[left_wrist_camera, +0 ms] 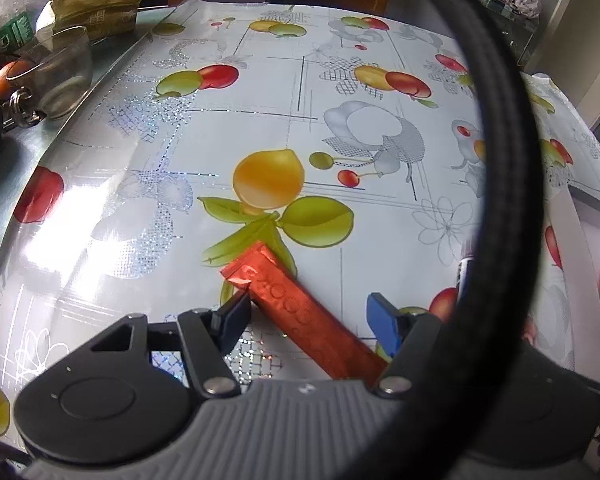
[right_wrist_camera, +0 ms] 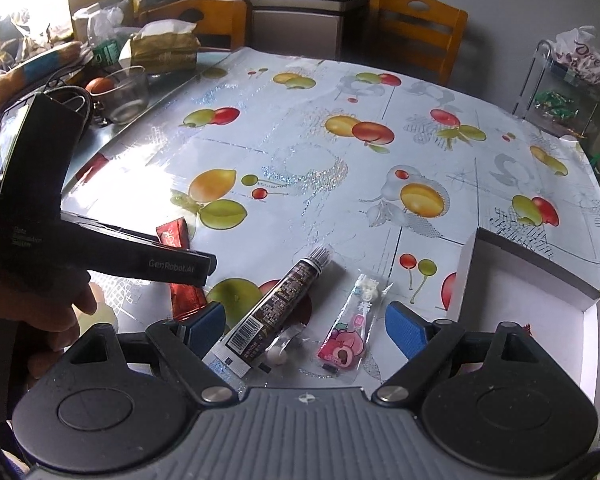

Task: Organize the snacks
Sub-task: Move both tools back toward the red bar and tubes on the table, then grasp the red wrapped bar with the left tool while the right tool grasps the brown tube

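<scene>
Wrapper (left_wrist_camera: 300,312) between open left tool (left_wrist_camera: 312,320) fingers

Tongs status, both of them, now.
Left tongs: open, straddling the red snack packet, not gripping it.
Right tongs: open, holding nothing, above the dark snack tube and pink candy packet.

You have a fruit-print tablecloth (right_wrist_camera: 300,152) covering the table. At its far left corner stands a clear glass bowl (right_wrist_camera: 126,94), with an orange fruit (right_wrist_camera: 99,85) just behind it and a tissue pack (right_wrist_camera: 166,46) further back. Two wooden chairs (right_wrist_camera: 416,28) stand beyond the cloth's far edge, and a wire rack (right_wrist_camera: 560,92) off its far right corner.
</scene>
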`<action>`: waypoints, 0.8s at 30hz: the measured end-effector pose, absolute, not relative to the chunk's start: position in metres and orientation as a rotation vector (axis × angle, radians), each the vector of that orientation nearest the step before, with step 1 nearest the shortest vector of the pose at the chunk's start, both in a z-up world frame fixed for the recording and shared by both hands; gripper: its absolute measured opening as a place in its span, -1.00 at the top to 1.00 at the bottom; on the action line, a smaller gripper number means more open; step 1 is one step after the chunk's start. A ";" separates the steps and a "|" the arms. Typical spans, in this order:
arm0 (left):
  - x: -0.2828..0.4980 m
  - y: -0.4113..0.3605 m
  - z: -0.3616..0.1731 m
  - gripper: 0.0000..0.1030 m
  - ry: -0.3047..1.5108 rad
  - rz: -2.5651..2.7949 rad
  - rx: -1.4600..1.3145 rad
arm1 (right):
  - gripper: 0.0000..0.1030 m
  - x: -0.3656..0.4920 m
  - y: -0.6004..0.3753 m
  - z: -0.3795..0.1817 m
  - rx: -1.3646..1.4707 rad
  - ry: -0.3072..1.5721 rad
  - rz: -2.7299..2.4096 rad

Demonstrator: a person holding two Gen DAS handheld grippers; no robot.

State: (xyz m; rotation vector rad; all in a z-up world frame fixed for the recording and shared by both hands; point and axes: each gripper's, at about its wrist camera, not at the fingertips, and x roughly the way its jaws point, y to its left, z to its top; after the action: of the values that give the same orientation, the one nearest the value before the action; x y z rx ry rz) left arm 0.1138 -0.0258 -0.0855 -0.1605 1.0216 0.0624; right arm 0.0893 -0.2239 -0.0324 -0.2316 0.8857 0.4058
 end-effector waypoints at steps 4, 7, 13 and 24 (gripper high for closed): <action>0.111 -0.026 -0.086 -0.25 1.012 0.045 -0.137 | -0.70 0.094 -0.221 -0.035 -0.230 0.892 0.402; 0.107 -0.025 -0.086 -0.25 1.008 0.036 -0.119 | -0.70 0.100 -0.216 -0.037 -0.229 0.891 0.411; 0.103 -0.016 -0.086 -0.23 1.008 -0.009 -0.127 | -0.69 0.116 -0.205 -0.050 -0.189 0.933 0.412; 0.095 -0.003 -0.086 -0.12 1.006 -0.053 -0.100 | -0.44 0.133 -0.192 -0.072 -0.175 0.976 0.397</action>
State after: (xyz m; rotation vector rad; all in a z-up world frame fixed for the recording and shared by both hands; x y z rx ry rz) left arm 0.0955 -0.0027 -0.0862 -0.1001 1.0060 -0.0527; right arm 0.1326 -0.1922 -0.0721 -0.1752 0.9762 0.3970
